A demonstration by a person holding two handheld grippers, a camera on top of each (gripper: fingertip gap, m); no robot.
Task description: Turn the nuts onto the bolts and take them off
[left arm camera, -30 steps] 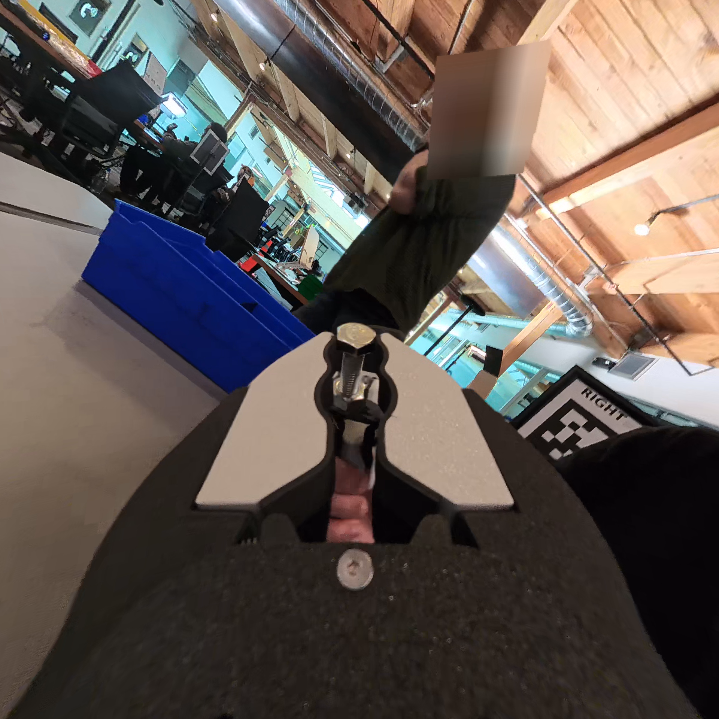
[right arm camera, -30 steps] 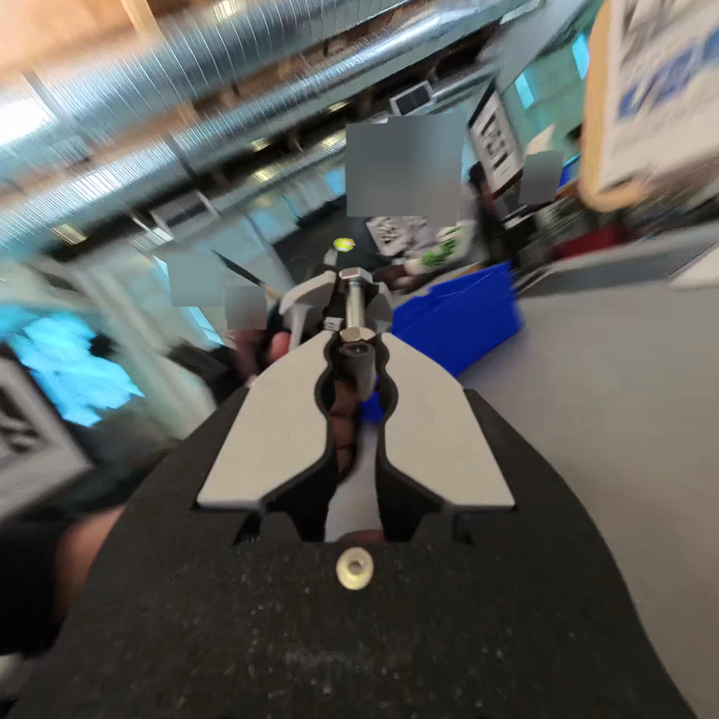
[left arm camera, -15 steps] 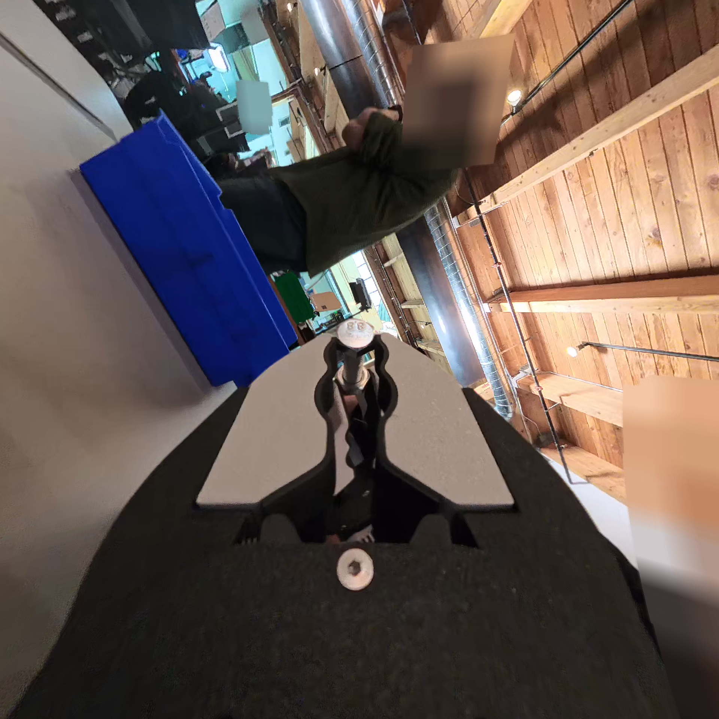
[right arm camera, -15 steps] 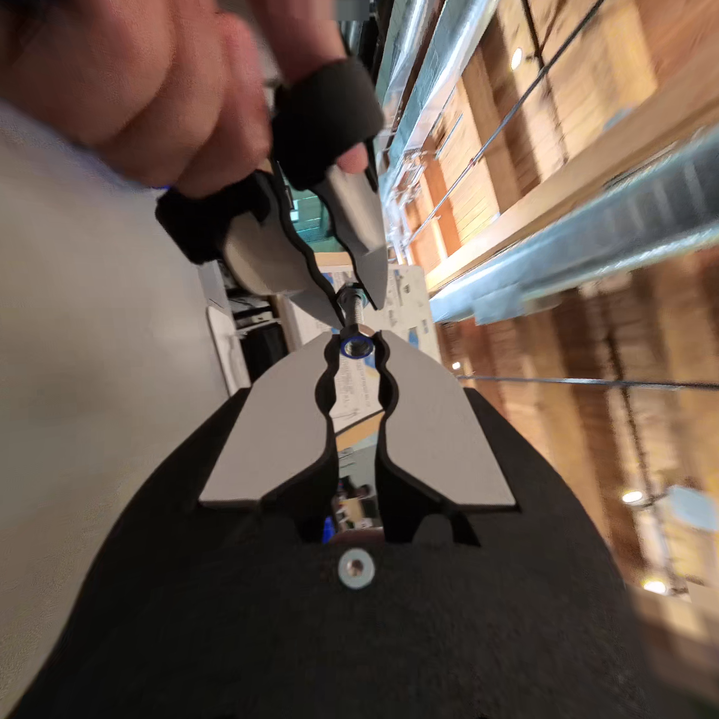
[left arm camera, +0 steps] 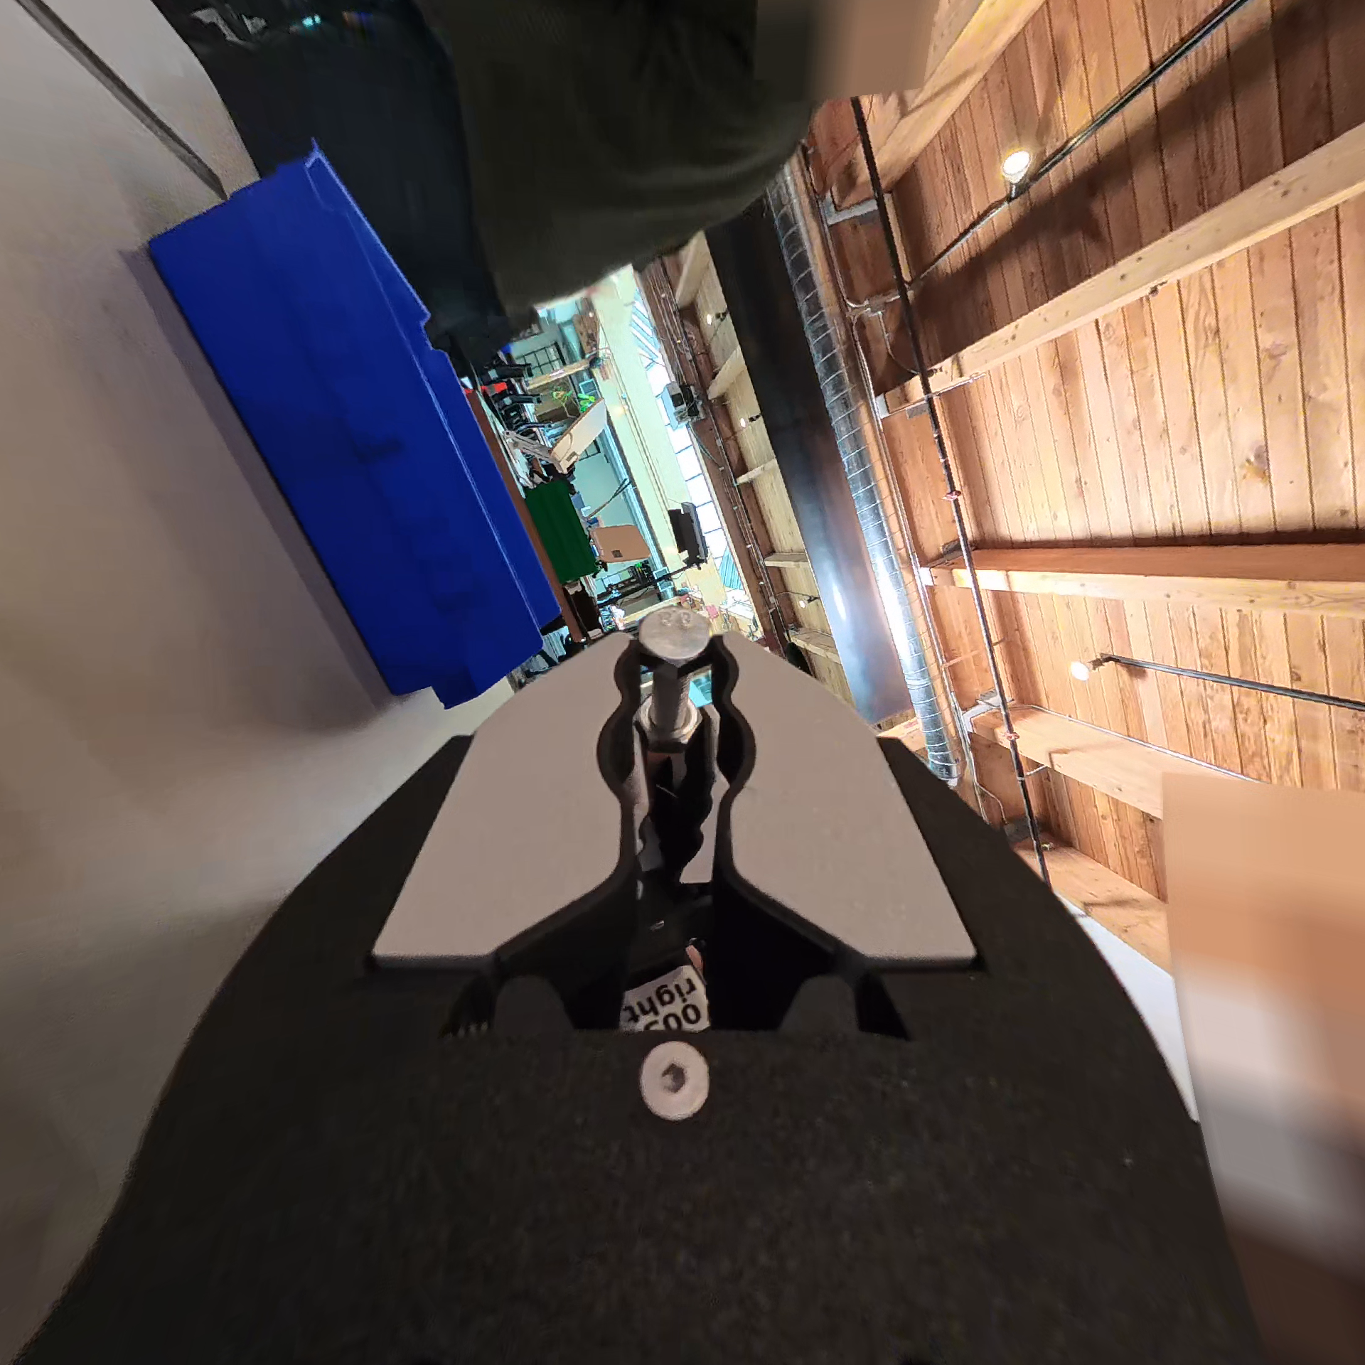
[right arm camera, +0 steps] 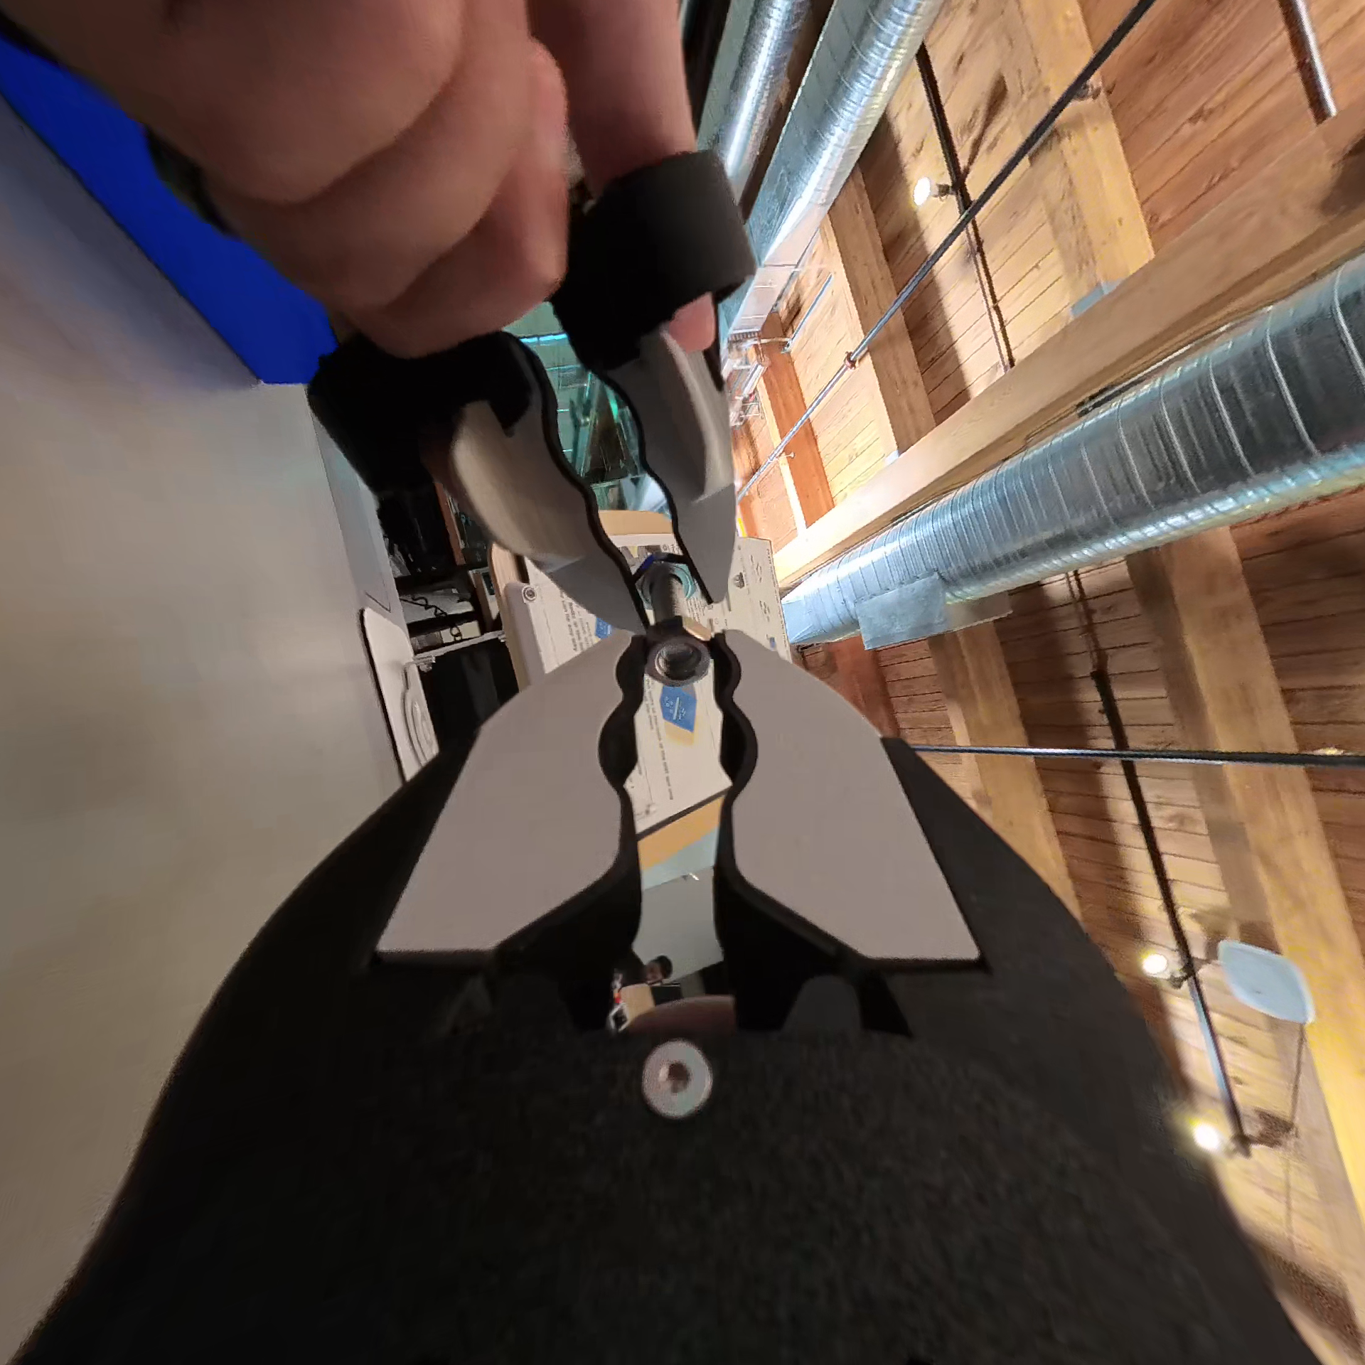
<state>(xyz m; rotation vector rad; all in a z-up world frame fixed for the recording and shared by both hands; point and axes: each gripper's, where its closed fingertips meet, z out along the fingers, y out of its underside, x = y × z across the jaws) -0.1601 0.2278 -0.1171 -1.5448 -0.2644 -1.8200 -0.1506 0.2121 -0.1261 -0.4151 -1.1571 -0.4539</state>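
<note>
Between our two tools, held in the air, the left gripper clamps the bolt under its head, while the right gripper pinches the nut on the shaft's end; the bolt's length runs straight from one to the other.

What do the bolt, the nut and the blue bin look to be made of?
Bolt: bare metal by its dull silver hexagonal head and threaded shank, probably steel.
Nut: grey metal with a slight sheen, likely the same.
Blue bin: moulded plastic, judging by its uniform saturated colour, smooth matte walls and ribbed edges.
</note>
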